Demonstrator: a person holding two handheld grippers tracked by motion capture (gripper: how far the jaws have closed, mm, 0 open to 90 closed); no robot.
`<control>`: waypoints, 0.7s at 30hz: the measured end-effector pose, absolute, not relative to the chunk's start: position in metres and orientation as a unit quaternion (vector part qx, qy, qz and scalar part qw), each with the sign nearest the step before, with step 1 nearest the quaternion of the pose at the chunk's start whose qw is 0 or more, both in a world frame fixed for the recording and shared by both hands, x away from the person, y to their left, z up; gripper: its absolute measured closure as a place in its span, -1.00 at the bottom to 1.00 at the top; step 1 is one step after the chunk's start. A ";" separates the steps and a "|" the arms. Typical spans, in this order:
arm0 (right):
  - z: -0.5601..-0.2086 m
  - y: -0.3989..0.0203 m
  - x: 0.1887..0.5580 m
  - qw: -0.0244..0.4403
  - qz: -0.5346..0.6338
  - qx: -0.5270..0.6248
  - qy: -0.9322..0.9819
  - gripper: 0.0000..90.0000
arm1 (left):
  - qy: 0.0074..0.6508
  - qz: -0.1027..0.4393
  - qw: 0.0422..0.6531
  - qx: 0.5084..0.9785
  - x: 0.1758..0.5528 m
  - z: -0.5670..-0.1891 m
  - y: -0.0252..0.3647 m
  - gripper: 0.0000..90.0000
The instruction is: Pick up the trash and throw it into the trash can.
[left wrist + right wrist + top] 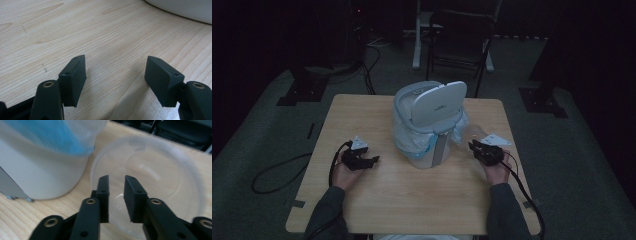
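Observation:
A white bin (432,145) with its grey lid (439,100) tipped up stands mid-table, lined with a bluish bag (50,135). A clear plastic cup (160,170) lies on its side right of the bin, its mouth facing my right gripper (116,180). That gripper's jaws stand a little apart at the cup's near rim, and the pads do not press on it. In the high view the right gripper (472,145) is close to the bin's right side. My left gripper (374,160) rests open on the table left of the bin; its jaws (116,67) frame bare wood.
The wooden table (412,200) has free room in front of the bin and along its left side. The bin's white base (182,7) is just ahead of the left gripper. A dark chair (462,40) stands behind the table. Cables trail off both grippers.

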State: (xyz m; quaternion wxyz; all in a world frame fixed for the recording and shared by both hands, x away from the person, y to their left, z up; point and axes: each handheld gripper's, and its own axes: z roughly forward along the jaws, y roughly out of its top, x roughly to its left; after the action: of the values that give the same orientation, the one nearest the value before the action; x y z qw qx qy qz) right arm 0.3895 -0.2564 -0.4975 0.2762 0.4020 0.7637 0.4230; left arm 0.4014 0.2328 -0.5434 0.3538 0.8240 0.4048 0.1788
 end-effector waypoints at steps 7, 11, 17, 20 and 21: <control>-0.466 -0.275 0.383 0.336 0.432 0.387 0.743 0.21 | 0.405 0.179 0.354 0.824 0.401 -0.543 0.233 -0.23; -0.461 -0.285 0.395 0.329 0.422 0.385 0.752 -0.03 | 0.405 0.178 0.354 0.824 0.401 -0.543 0.233 -0.23; -0.471 -0.291 0.417 0.292 0.394 0.372 0.788 -0.09 | 0.405 0.177 0.354 0.824 0.402 -0.543 0.233 -0.24; -0.472 -0.291 0.415 0.295 0.396 0.367 0.788 0.05 | 0.406 0.176 0.356 0.823 0.402 -0.543 0.233 -0.24; -0.472 -0.291 0.414 0.296 0.396 0.366 0.789 0.08 | 0.406 0.176 0.356 0.823 0.402 -0.543 0.233 -0.24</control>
State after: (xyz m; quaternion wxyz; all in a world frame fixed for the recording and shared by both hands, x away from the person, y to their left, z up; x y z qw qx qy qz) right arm 0.4141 -0.2910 -0.4722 0.2958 0.3661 0.7886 0.3958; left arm 0.4017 0.2333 -0.5432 0.3560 0.8230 0.4061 0.1758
